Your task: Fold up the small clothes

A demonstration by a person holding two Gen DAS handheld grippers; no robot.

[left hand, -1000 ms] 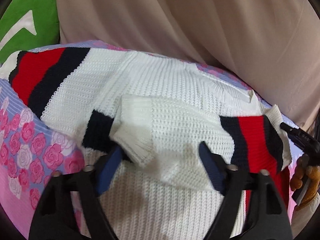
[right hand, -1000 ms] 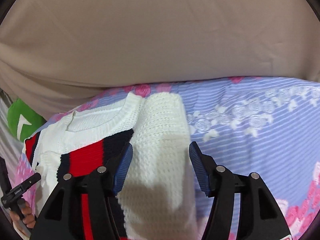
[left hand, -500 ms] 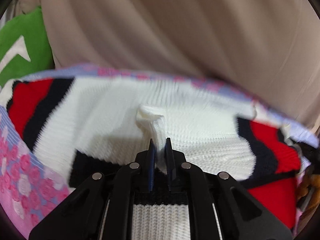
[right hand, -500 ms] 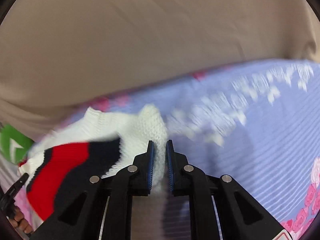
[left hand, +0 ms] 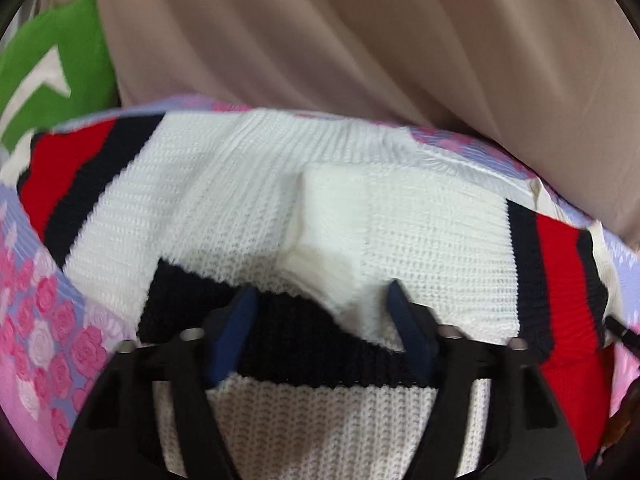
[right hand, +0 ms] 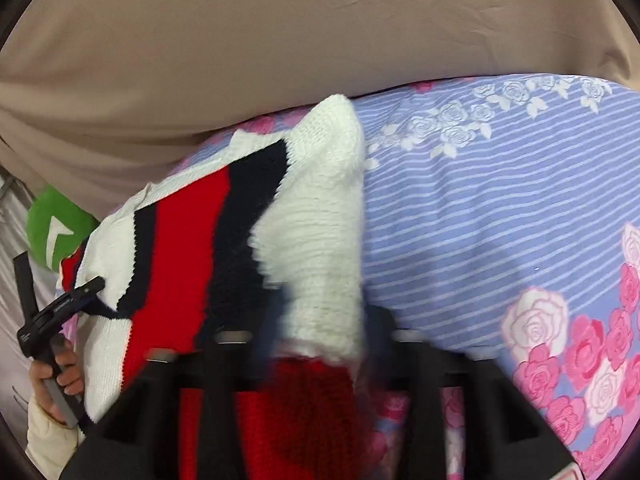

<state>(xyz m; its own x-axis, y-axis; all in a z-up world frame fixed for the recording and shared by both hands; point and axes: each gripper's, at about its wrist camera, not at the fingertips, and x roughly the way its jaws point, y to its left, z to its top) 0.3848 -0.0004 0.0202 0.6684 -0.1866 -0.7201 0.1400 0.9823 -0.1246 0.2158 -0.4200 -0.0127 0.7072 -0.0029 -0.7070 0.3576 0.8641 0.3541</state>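
Observation:
A small white knit sweater (left hand: 240,208) with red and navy stripes lies on the flowered bedsheet (left hand: 36,320). One sleeve is folded across its body, the white cuff (left hand: 324,256) lying in the middle. My left gripper (left hand: 320,320) is open, its blue pads either side of the cuff's near end and apart from it. In the right wrist view the folded sleeve's shoulder end (right hand: 316,248) lies between the blurred fingers of my right gripper (right hand: 324,328), which is open. The left gripper's handle and the hand holding it (right hand: 56,344) show at the left.
A beige curtain (left hand: 360,40) hangs close behind the bed. A green cushion (left hand: 52,76) sits at the far left. The lilac striped sheet with pink roses (right hand: 500,220) stretches to the right of the sweater.
Both grippers shut on the folded sleeve half a second ago and have now opened and let it go. The sleeve lies flat across the sweater's body.

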